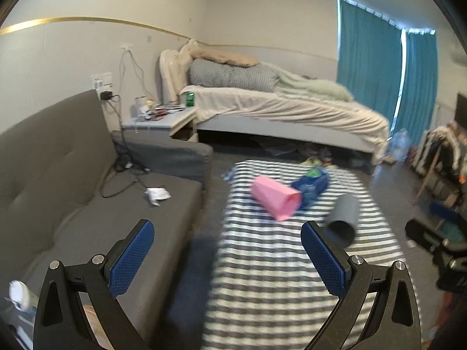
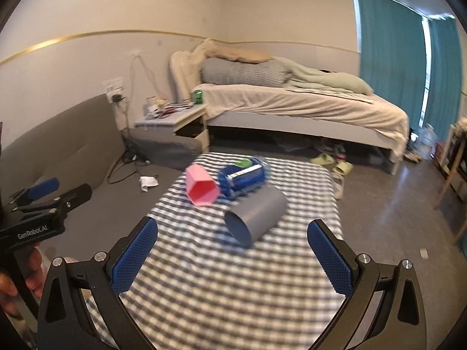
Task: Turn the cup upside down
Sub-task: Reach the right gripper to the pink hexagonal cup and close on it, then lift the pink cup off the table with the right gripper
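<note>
A pink cup (image 1: 275,201) (image 2: 201,188) lies on its side on the checked tablecloth (image 1: 262,277) (image 2: 219,277), mouth toward me. A grey cup (image 1: 344,215) (image 2: 256,215) also lies on its side, to the right and nearer. My left gripper (image 1: 227,230) is open and empty, held back from the cups above the table's left edge. My right gripper (image 2: 232,227) is open and empty, just short of the grey cup. The left gripper also shows in the right wrist view (image 2: 43,195) at the left, over the sofa.
A blue plastic packet (image 1: 310,185) (image 2: 243,179) lies behind the cups. A grey sofa (image 1: 73,175) with cables and a crumpled tissue (image 1: 157,194) is on the left. A bed (image 2: 292,108) and nightstand (image 2: 175,119) stand behind the table. Chairs stand at the right.
</note>
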`<state>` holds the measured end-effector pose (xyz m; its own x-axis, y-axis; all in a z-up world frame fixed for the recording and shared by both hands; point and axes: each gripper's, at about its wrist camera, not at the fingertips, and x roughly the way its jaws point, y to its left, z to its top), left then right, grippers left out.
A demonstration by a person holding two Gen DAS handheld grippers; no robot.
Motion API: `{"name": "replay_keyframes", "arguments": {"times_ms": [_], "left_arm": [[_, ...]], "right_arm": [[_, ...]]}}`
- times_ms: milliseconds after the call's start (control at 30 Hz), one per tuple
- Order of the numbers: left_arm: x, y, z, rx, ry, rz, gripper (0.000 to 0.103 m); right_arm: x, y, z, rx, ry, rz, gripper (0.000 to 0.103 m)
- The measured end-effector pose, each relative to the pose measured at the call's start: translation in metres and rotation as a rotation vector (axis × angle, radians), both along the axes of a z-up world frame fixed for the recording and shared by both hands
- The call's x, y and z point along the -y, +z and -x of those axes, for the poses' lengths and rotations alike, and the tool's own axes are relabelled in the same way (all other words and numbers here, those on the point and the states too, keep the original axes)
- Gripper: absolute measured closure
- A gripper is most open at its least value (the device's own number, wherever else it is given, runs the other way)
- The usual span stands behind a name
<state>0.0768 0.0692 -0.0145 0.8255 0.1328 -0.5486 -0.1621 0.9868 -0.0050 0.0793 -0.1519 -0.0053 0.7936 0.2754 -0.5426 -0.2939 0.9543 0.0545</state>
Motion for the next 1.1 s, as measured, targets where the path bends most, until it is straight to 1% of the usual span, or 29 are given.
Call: {"name": "replay_keyframes", "arguments": {"times_ms": [100, 167, 233, 267, 300, 333, 400, 500, 600, 700, 800, 900, 967, 1000, 1033, 1100], "left_arm": [[-0.015, -0.006, -0.022, -0.017, 0.02, -0.023, 0.0], [-0.028, -0.01, -0.037, -0.029, 0.044, -0.012, 0.0], [-0.041, -0.014, -0.052, -0.035, 0.06, 0.02, 0.0], [-0.045, -0.015, -0.057, -0.036, 0.063, 0.03, 0.0], [-0.049, -0.018, -0.065, -0.04, 0.068, 0.036, 0.0], [-0.053, -0.021, -0.071, -0.046, 0.073, 0.034, 0.0], [-0.057, -0.027, -0.081, -0.06, 0.078, 0.026, 0.0], [-0.062, -0.039, -0.091, -0.078, 0.077, 0.043, 0.0], [-0.066, -0.053, -0.098, -0.1, 0.08, 0.066, 0.0], [-0.067, -0.061, -0.101, -0.106, 0.084, 0.082, 0.0], [-0.068, -0.065, -0.104, -0.112, 0.088, 0.096, 0.0], [-0.072, -0.069, -0.104, -0.118, 0.092, 0.115, 0.0], [-0.074, -0.073, -0.104, -0.127, 0.096, 0.103, 0.0], [-0.077, -0.075, -0.104, -0.13, 0.098, 0.094, 0.0], [-0.078, -0.077, -0.104, -0.136, 0.102, 0.084, 0.0], [-0.079, -0.081, -0.103, -0.146, 0.11, 0.081, 0.0]], "right_arm": [[-0.021, -0.002, -0.033, -0.017, 0.064, 0.027, 0.0], [-0.041, -0.005, -0.06, -0.042, 0.12, 0.043, 0.0], [-0.058, -0.011, -0.08, -0.06, 0.166, 0.072, 0.0], [-0.068, -0.016, -0.091, -0.071, 0.182, 0.097, 0.001], [-0.081, -0.023, -0.104, -0.084, 0.203, 0.13, 0.005], [-0.09, -0.028, -0.114, -0.092, 0.22, 0.147, 0.008], [-0.107, -0.043, -0.134, -0.121, 0.244, 0.175, 0.011], [-0.123, -0.065, -0.163, -0.172, 0.26, 0.179, 0.013], [-0.136, -0.085, -0.184, -0.195, 0.261, 0.212, 0.017], [-0.143, -0.099, -0.197, -0.211, 0.243, 0.244, 0.017], [-0.146, -0.111, -0.204, -0.221, 0.231, 0.251, 0.017], [-0.151, -0.122, -0.21, -0.216, 0.214, 0.294, 0.017], [-0.152, -0.126, -0.214, -0.22, 0.202, 0.31, 0.017], [-0.153, -0.128, -0.215, -0.22, 0.197, 0.319, 0.019], [-0.155, -0.13, -0.215, -0.22, 0.189, 0.326, 0.023], [-0.154, -0.135, -0.217, -0.246, 0.183, 0.319, 0.028]]}}
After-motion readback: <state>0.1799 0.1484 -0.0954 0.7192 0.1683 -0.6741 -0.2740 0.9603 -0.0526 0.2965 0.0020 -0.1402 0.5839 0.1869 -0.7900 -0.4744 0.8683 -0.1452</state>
